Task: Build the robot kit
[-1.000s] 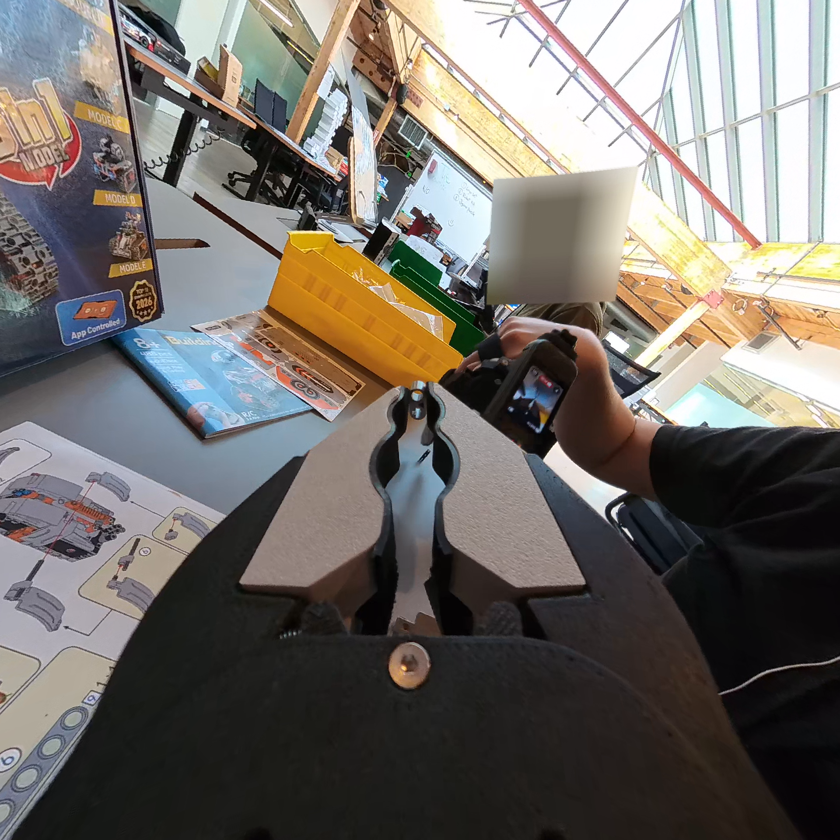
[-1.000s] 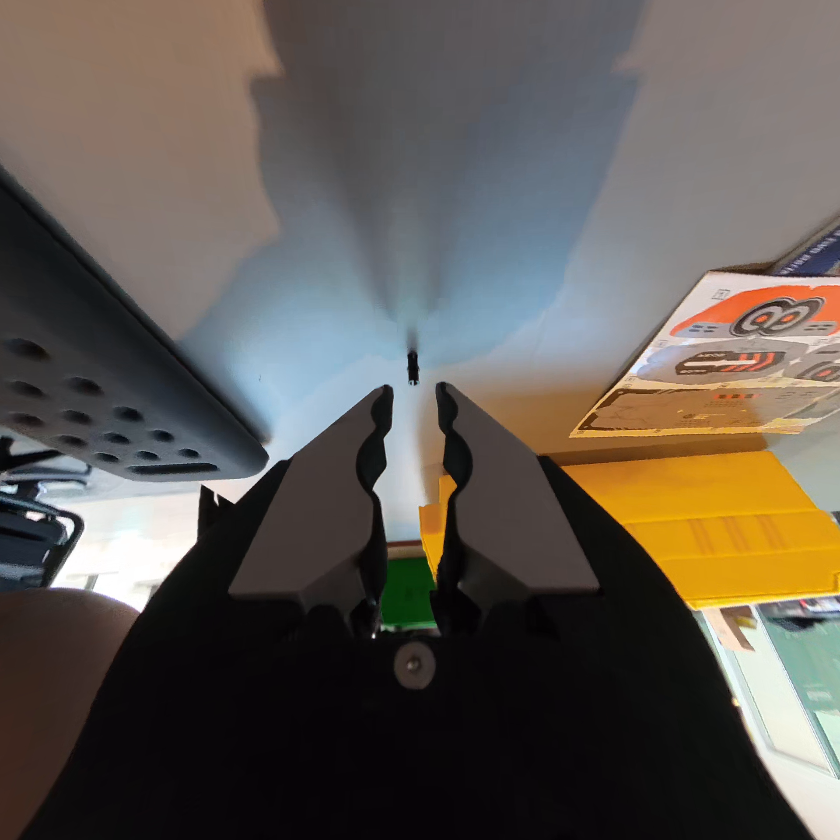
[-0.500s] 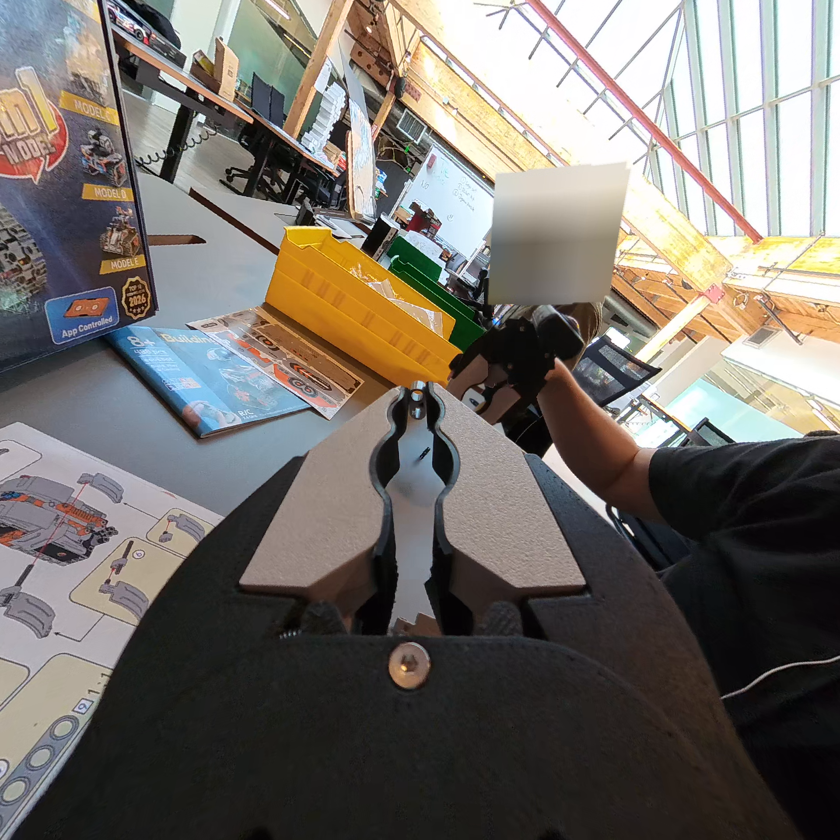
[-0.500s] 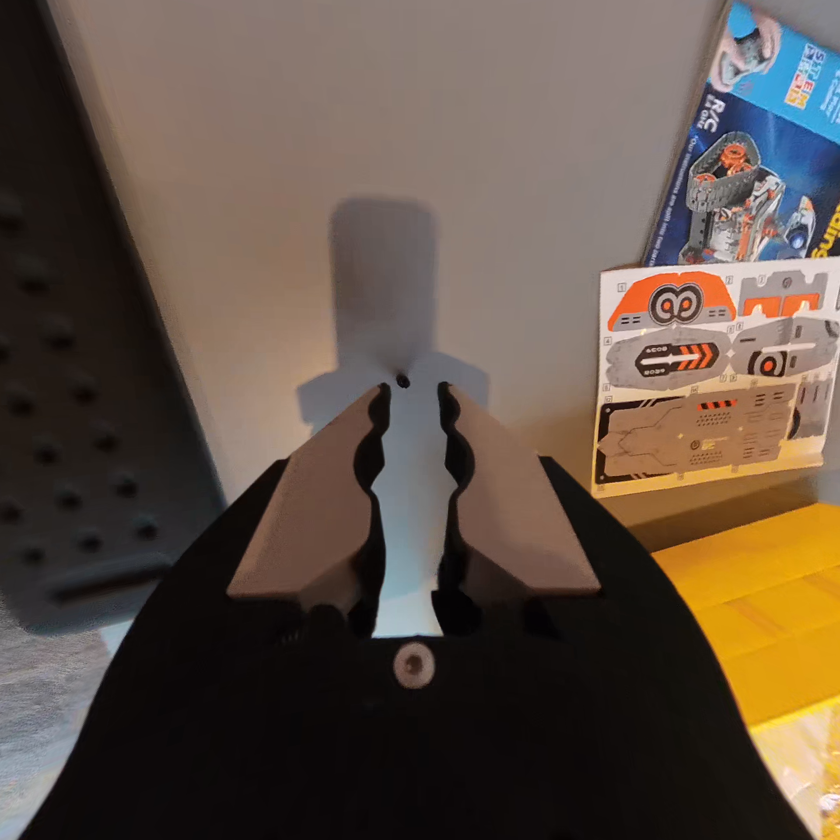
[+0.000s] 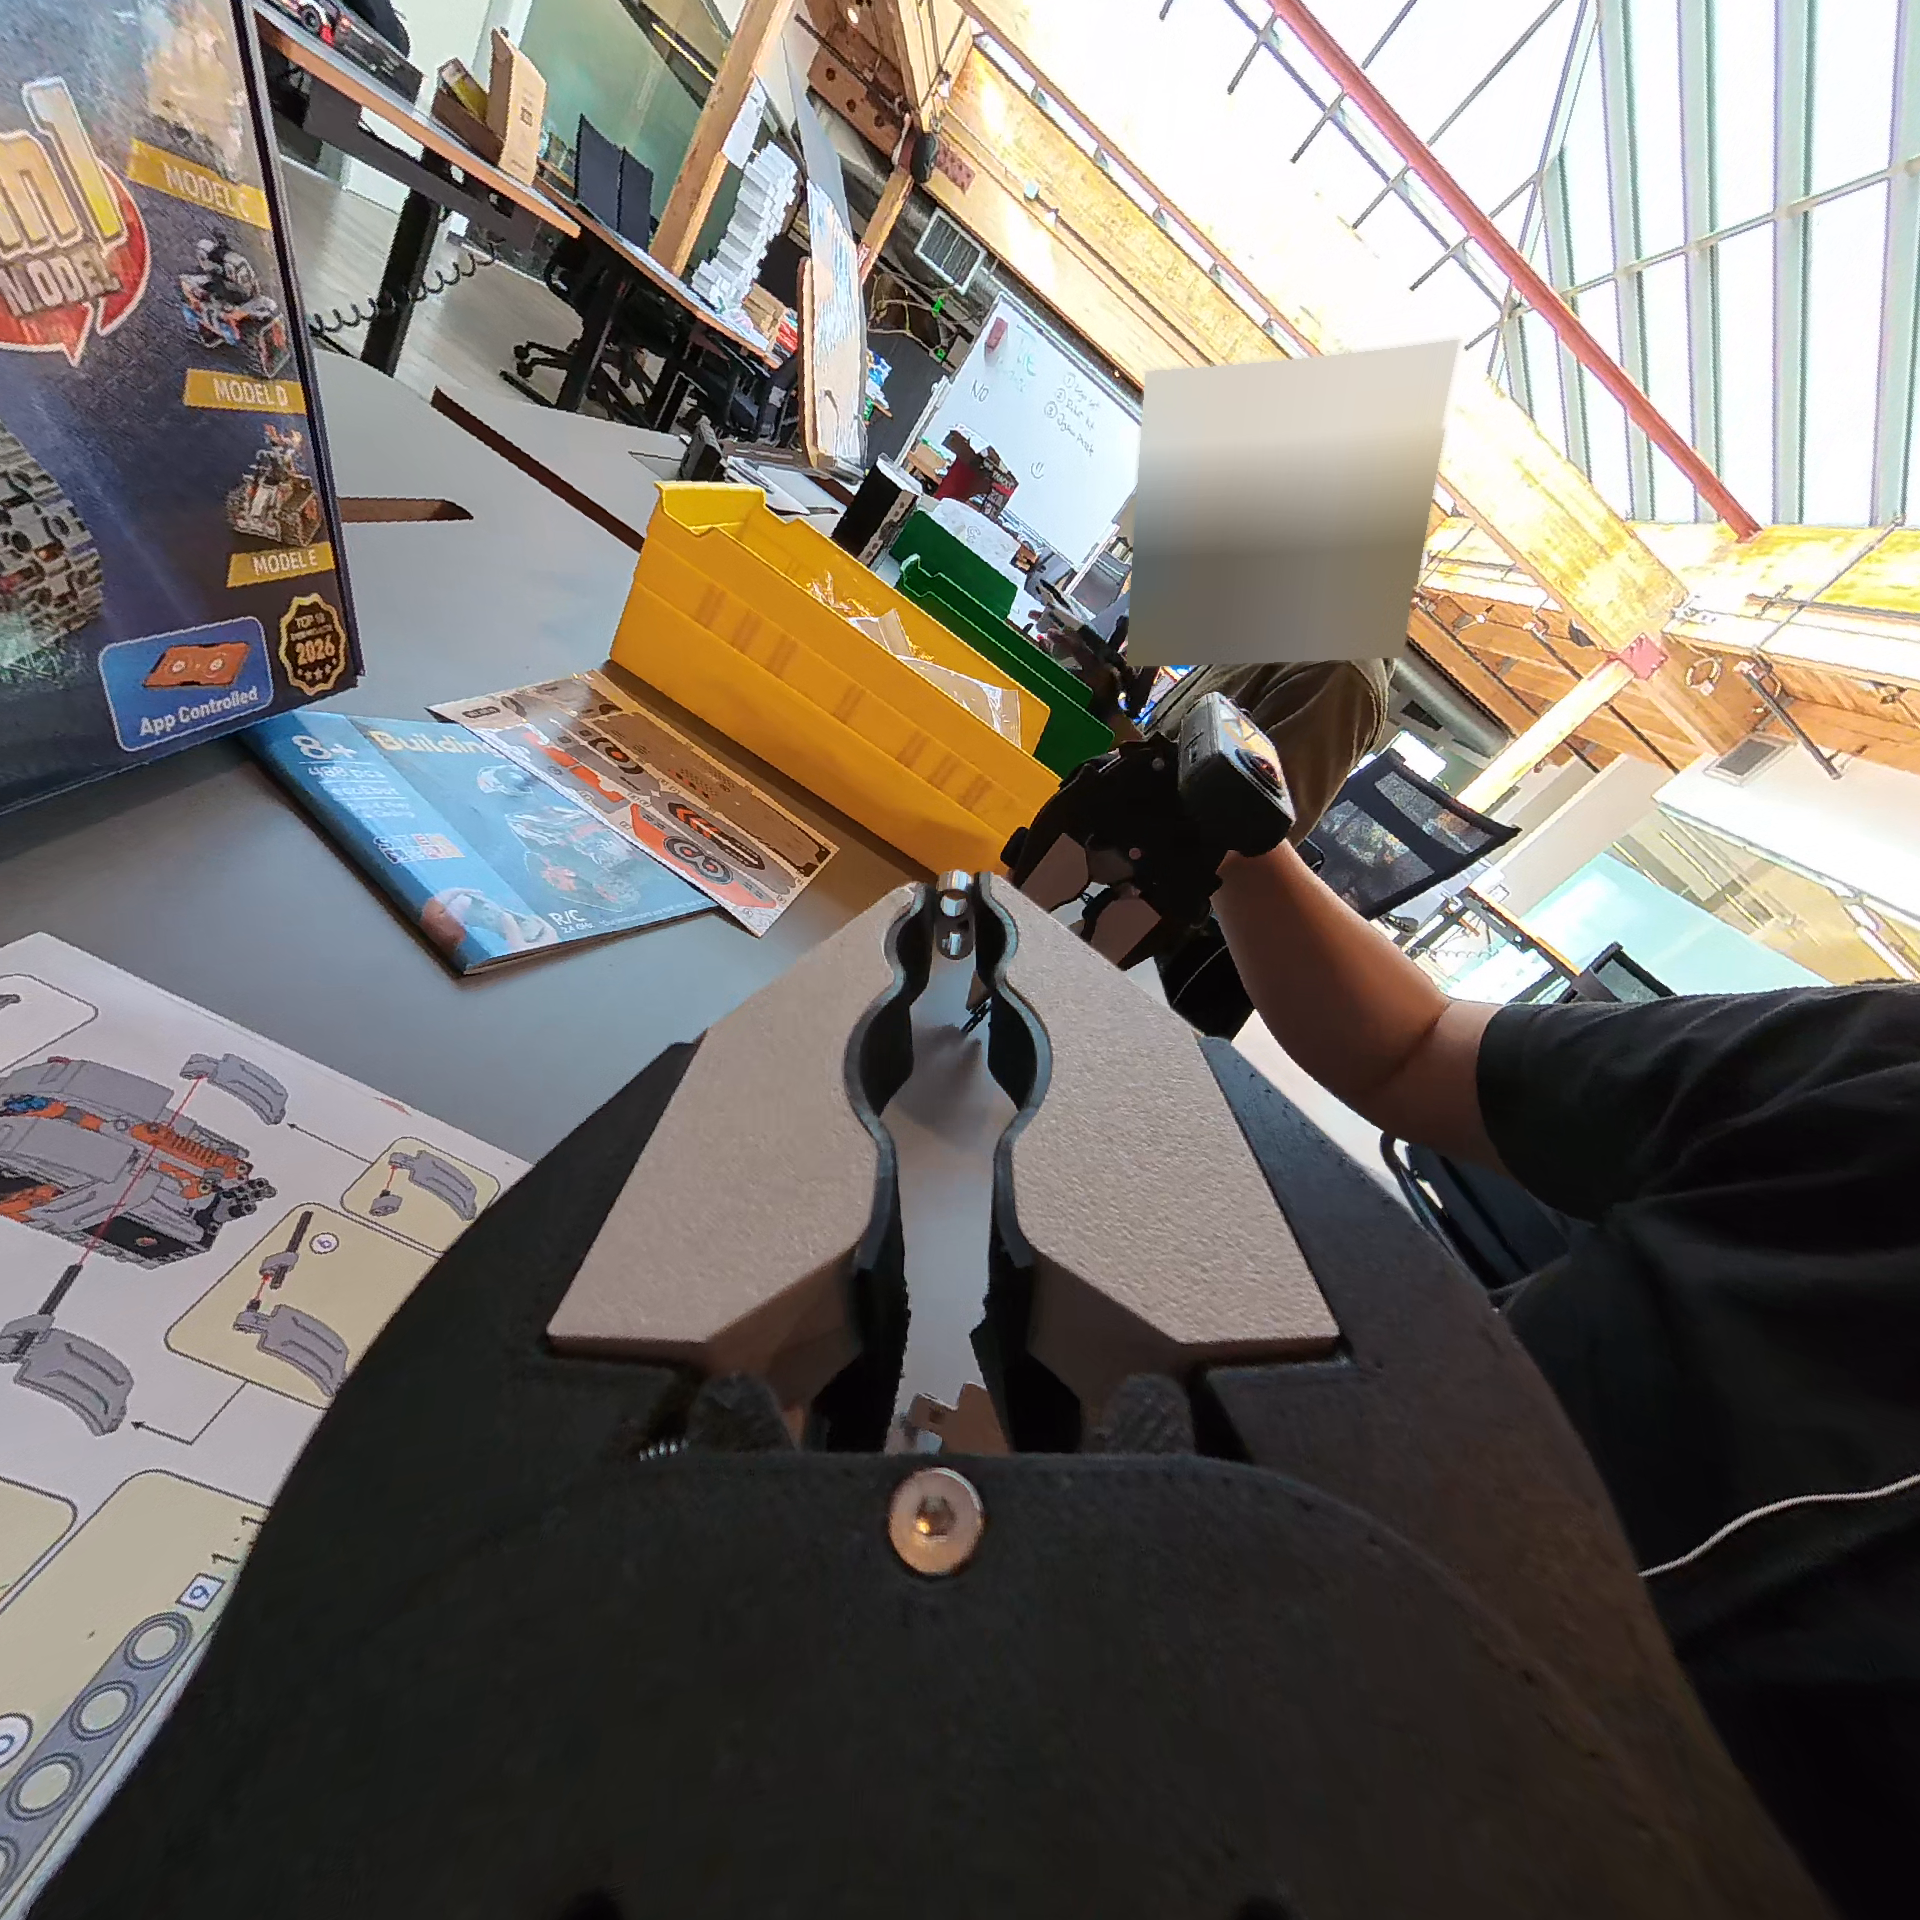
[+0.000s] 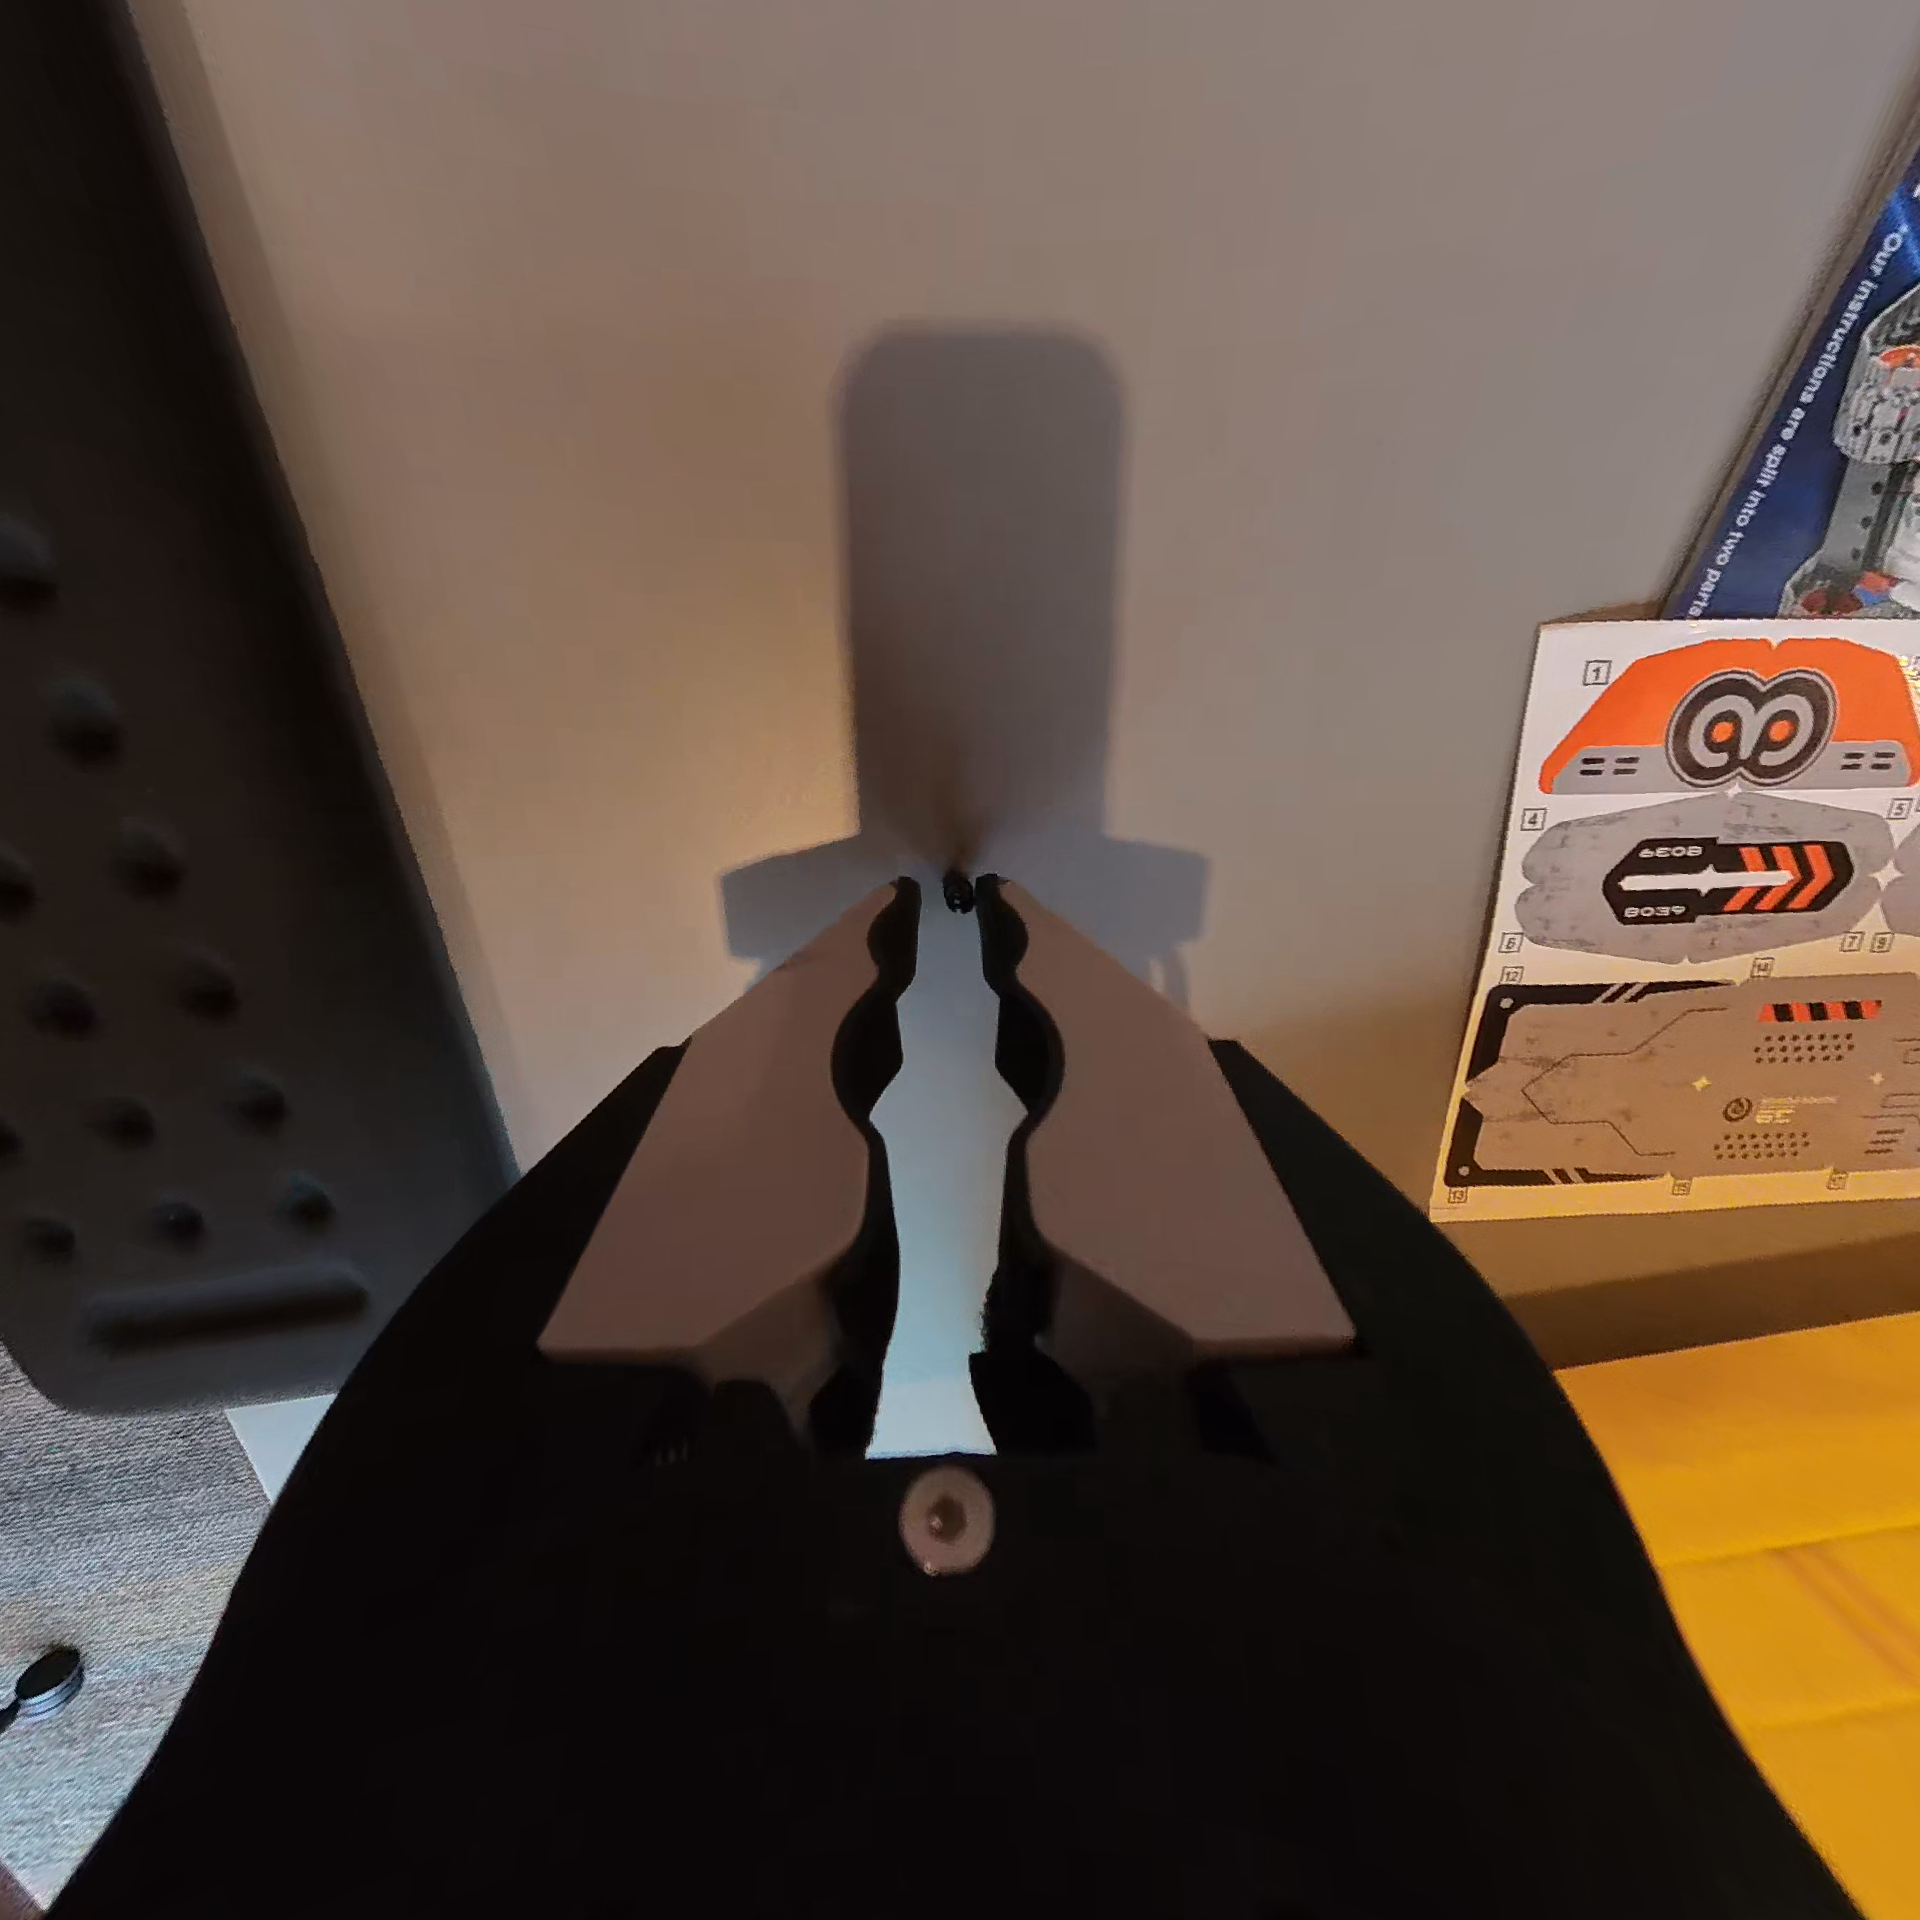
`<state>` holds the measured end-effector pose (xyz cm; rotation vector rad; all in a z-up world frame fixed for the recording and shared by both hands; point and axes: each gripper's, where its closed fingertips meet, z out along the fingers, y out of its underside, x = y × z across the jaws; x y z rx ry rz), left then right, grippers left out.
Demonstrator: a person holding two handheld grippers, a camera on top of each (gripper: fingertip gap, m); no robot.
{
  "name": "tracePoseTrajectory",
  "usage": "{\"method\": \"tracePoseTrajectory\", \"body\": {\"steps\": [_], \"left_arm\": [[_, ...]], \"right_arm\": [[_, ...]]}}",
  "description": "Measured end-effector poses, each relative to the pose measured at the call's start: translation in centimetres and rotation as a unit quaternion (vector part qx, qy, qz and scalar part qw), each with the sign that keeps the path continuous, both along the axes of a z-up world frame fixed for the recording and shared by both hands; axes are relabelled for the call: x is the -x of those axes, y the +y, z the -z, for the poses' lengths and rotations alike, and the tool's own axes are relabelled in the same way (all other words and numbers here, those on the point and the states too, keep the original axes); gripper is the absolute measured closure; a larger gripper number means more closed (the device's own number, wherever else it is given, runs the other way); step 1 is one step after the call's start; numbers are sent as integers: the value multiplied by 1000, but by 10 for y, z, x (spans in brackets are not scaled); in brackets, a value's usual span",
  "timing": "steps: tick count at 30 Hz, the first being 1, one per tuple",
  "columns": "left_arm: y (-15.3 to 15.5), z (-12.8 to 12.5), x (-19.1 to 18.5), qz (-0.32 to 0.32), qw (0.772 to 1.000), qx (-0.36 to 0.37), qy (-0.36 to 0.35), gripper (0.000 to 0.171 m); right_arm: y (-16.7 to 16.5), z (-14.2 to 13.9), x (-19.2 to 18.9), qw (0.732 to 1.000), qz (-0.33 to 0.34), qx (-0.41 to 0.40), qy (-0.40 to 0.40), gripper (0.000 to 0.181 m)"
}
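My left gripper (image 5: 951,914) is shut on a small light-grey cylindrical piece (image 5: 950,902), held at the fingertips above the grey table (image 5: 499,613). My right gripper (image 6: 948,891) points down at the table (image 6: 1039,312) with its tips almost touching it. The jaws stand a narrow gap apart. A tiny black peg (image 6: 957,894) lies on the table between the tips, closer to the right fingertip. In the left wrist view the right gripper (image 5: 1091,883) shows farther off, held by a hand near the yellow bin's end.
A yellow bin (image 5: 831,707) with plastic bags and a green bin (image 5: 987,644) stand behind. A sticker sheet (image 6: 1714,914), a blue booklet (image 5: 468,831), an instruction sheet (image 5: 156,1195) and a toy box (image 5: 135,364) lie left. A dark perforated panel (image 6: 156,831) sits beside the right gripper.
The right gripper tipped down and came close to the table, and its jaws narrowed around the black peg. The left gripper barely moved and still holds the grey piece.
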<state>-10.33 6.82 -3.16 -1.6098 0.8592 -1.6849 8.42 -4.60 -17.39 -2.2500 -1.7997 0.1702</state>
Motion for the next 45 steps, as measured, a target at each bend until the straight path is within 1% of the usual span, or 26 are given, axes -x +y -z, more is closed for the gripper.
{"method": "tracePoseTrajectory", "body": {"steps": [7, 10, 13, 16, 19, 21, 25, 30, 32, 34, 36, 41, 45], "left_arm": [[0, 2, 0, 1, 1000, 3, 4, 167], [0, 3, -1, 3, 1000, 5, 6, 167], [0, 5, -2, 5, 1000, 5, 9, 167], [-1, 5, -2, 7, 1000, 5, 11, 167], [-4, 5, -4, 16, 1000, 7, 11, 167], [-9, 6, -7, 31, 999, 10, 11, 167], [-29, -1, -15, 87, 996, 19, -15, 167], [-47, -16, -20, 135, 988, 32, -61, 168], [-49, -22, -19, 144, 985, 44, -81, 167], [-49, -28, -16, 153, 980, 62, -109, 167], [-49, -32, -13, 166, 975, 80, -129, 167], [-50, -33, -13, 182, 969, 89, -139, 167], [-53, -34, -16, 189, 967, 94, -144, 167]], "right_arm": [[1, -1, -1, 1000, 5, -3, 1, 177], [1, -4, 3, 1000, 8, -2, 17, 177], [1, -3, 1, 1000, 10, 3, 14, 177], [2, -12, 11, 999, 2, -12, 46, 178], [9, -39, 36, 989, -28, -69, 125, 178], [14, -64, 56, 974, -49, -115, 190, 178], [25, -112, 95, 929, -77, -194, 305, 179], [49, -175, 148, 850, -87, -312, 416, 178], [58, -192, 162, 820, -81, -357, 440, 178], [65, -197, 170, 799, -75, -396, 447, 179], [65, -194, 174, 782, -73, -418, 456, 179], [64, -187, 171, 771, -58, -442, 456, 179], [63, -184, 168, 770, -56, -439, 459, 179]]}}
